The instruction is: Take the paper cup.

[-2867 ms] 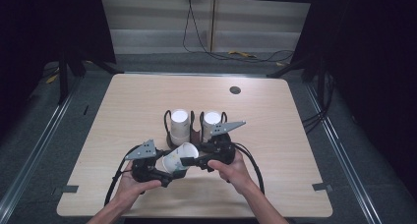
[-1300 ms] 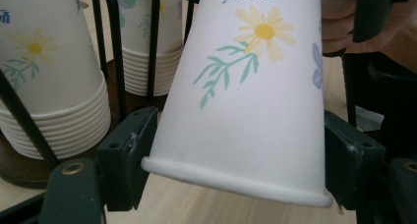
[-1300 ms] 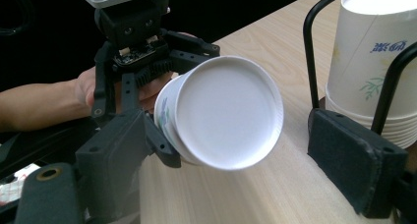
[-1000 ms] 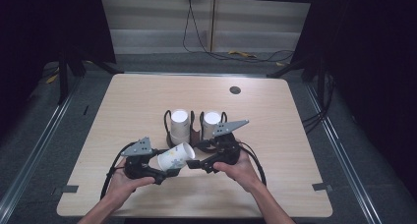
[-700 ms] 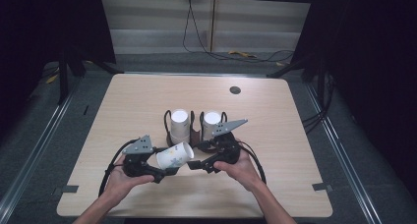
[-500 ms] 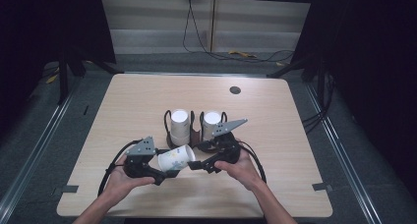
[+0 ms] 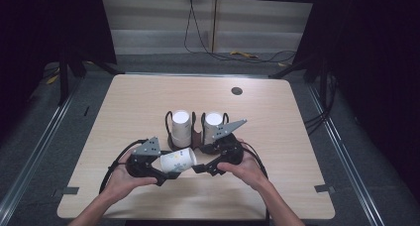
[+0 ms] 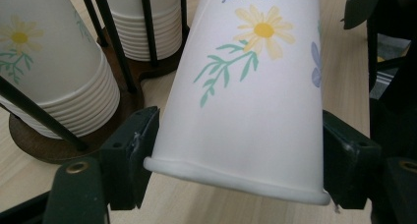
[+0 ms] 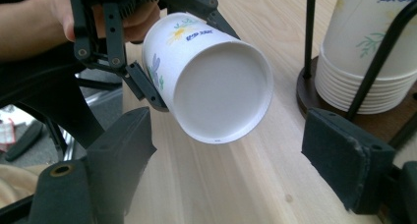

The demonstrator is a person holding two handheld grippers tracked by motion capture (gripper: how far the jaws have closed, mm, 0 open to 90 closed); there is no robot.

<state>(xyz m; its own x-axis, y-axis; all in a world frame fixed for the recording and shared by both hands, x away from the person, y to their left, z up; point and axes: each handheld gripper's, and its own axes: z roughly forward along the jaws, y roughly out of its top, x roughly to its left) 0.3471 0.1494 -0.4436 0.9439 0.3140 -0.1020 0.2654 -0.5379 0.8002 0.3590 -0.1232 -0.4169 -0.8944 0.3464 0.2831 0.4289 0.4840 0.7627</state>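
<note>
Left hand-held gripper (image 7: 159, 174) clamped on a flowered paper cup (image 7: 178, 161), pads (image 8: 132, 150) pressed to the wall just above the rolled rim, jaws lately closing and the rim already bowed slightly out of round in the left gripper view. Cup held on its side just above the counter (image 7: 277, 112), base turned toward the right hand-held gripper (image 7: 197, 168), near the front edge and just before the wire cup holder (image 7: 194, 137) with its two stacks of nested cups (image 7: 181, 128). Right hand-held gripper spread wide, jaws lately narrowing, pads (image 9: 344, 157) standing to either side of the cup's base (image 9: 221, 91) in the right gripper view, not touching it. Likely risks, judged from this pose: more squeeze from the left and the thin wall buckling or creasing; a pinch on the tapered body sliding toward the narrow end and the cup popping free onto the counter; a right-side closure landing off-centre on the base, twisting the cup out of the left pads; a careless swing of either tool knocking the holder's rods and tipping a stack.
</note>
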